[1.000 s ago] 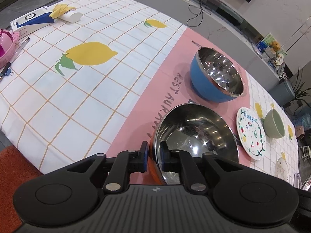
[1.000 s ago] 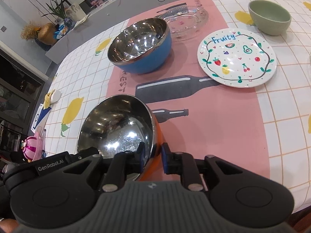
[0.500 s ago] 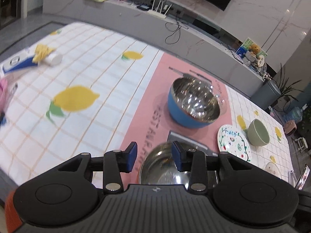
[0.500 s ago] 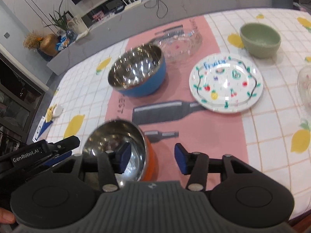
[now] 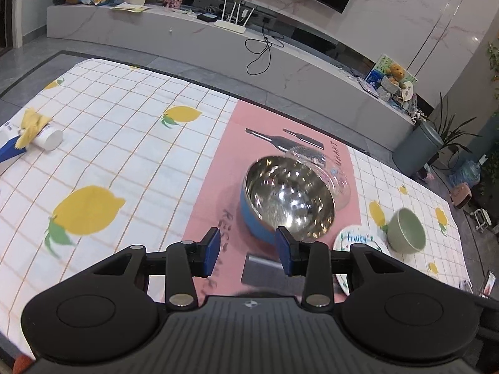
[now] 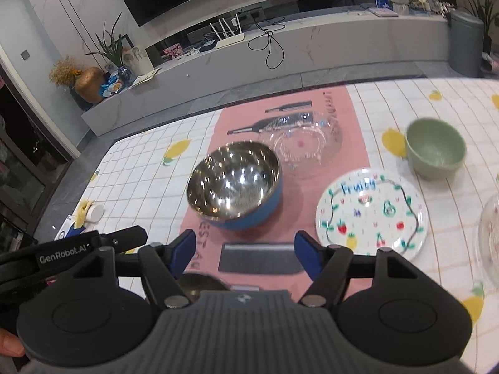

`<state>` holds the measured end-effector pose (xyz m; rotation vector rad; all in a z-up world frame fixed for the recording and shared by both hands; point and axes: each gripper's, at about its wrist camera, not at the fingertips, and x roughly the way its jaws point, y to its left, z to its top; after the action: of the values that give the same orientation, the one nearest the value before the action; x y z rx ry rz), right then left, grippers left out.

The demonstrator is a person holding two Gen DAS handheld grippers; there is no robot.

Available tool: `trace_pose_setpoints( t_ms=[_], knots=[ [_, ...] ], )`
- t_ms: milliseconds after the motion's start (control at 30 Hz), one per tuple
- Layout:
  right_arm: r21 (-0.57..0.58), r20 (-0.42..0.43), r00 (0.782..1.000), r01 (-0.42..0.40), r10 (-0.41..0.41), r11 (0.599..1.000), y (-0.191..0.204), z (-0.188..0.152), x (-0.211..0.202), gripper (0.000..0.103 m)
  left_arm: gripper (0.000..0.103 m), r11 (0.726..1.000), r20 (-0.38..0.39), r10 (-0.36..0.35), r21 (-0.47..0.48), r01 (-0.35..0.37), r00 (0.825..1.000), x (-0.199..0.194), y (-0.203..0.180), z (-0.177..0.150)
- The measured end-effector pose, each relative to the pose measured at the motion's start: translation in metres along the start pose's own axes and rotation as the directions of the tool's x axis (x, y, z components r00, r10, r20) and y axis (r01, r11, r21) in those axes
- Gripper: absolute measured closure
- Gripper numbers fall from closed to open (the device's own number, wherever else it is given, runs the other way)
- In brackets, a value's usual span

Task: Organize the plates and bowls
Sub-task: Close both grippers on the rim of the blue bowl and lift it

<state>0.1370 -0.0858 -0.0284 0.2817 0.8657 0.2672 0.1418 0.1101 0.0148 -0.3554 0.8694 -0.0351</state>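
Note:
A blue steel bowl (image 5: 285, 201) (image 6: 235, 184) stands on the pink runner. Behind it is a clear glass plate (image 6: 307, 146) (image 5: 330, 171). A white "Fruity" plate (image 6: 371, 213) (image 5: 358, 241) and a green bowl (image 6: 435, 151) (image 5: 407, 230) lie to the right. A sliver of the orange steel bowl (image 6: 202, 282) shows under my right gripper. My left gripper (image 5: 248, 254) is open and empty, raised above the table. My right gripper (image 6: 244, 254) is open and empty, also raised. The left gripper shows at the left edge of the right wrist view (image 6: 103, 243).
A white tube with a yellow cloth (image 5: 40, 132) and a blue box (image 5: 7, 149) lie at the table's left edge. Another clear glass dish (image 6: 491, 227) sits at the far right. A grey TV bench (image 5: 218, 43) runs behind the table.
Both grippers let go of the orange steel bowl's rim, opened wide and lifted back and up. The orange bowl has dropped almost out of both views.

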Motion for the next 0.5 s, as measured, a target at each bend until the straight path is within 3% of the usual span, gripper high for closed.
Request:
trace_pose_setpoints(
  t_ms=[300,367,500],
  knots=[
    [0.084,-0.087,0.996,0.036,-0.029,0.996,-0.01,0.035,0.052,0.034,0.053,0.999,-0.054,0.05,-0.003,-0.05,0.997,0.051,-0.003,0.027],
    [0.099,-0.102,0.994,0.044,-0.033,0.994,-0.012,0.041,0.063,0.034,0.044,0.998,-0.055,0.045,-0.031,-0.046,0.997,0.061,-0.001,0.032],
    [0.105,-0.122,0.991,0.071,-0.058,0.992,-0.015,0.05,0.083,0.034,0.039,0.997,-0.062,0.067,-0.037,-0.069,0.996,0.079,-0.002,0.04]
  ],
)
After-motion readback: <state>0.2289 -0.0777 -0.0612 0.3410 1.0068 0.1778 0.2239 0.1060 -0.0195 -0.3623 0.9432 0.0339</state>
